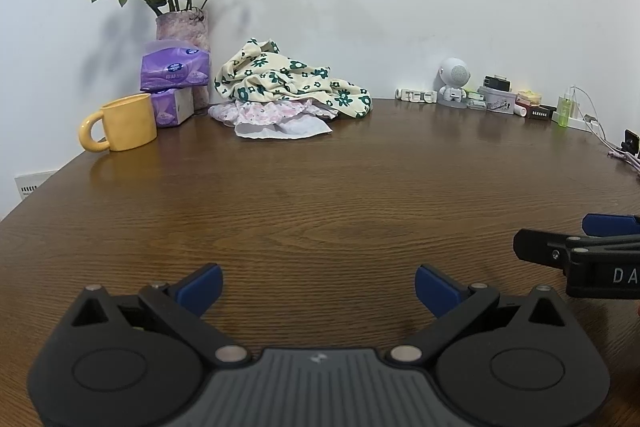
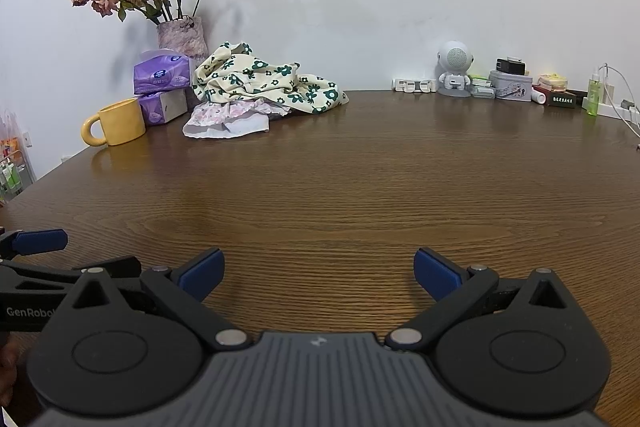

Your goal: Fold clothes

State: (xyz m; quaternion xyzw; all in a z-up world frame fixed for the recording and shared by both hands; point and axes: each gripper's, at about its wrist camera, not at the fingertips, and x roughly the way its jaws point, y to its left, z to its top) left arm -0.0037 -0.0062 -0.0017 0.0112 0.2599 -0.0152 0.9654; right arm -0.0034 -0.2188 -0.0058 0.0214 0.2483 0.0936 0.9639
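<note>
You've got two garments (image 1: 280, 83) heaped together (one floral, one pale pink), two tissue packs (image 1: 175, 69) stacked, one mug (image 1: 128, 123), one vase (image 1: 182, 25) of roses, and one robot figure (image 1: 453, 81).

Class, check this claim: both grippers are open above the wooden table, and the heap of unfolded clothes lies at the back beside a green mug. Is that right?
One detail is wrong: the mug is yellow, not green, as the left wrist view shows. The rest holds: the left gripper and right gripper are open above the wooden table, and the heap of unfolded clothes lies at the back, near that mug.
</note>
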